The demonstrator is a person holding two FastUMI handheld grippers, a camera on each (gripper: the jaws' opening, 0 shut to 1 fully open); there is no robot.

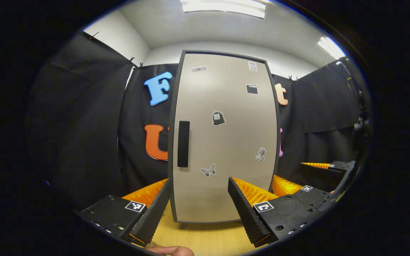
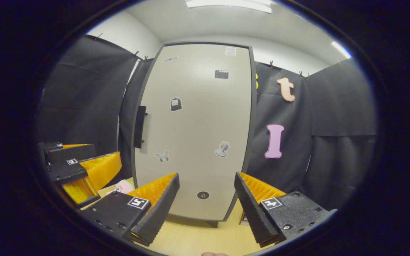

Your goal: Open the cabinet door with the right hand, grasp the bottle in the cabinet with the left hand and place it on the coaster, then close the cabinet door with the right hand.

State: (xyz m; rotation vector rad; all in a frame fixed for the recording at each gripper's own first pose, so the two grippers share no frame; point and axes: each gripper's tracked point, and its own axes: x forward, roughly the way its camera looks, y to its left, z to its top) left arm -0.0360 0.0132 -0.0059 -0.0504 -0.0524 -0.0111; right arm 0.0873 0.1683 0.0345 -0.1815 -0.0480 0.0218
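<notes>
A tall cabinet (image 1: pixel 222 142) stands upright on the wooden table, and its beige door (image 2: pixel 194 135) is closed over the inside. A dark vertical handle (image 1: pixel 183 143) sits on the door's left edge, also seen at handle (image 2: pixel 140 127). My left gripper (image 1: pixel 199 199) is open in front of the door's lower part, apart from it. My right gripper (image 2: pixel 206 193) is open too, facing the lower door to the right of the handle. A pink coaster (image 2: pixel 123 185) lies on the table left of the cabinet.
Small stickers dot the door. The light wooden table (image 1: pixel 205 238) runs under the cabinet's feet. The right gripper (image 1: pixel 319 177) shows at the right of the left gripper view, and the left gripper (image 2: pixel 77 163) at the left of the right gripper view. Black cloth walls surround the booth.
</notes>
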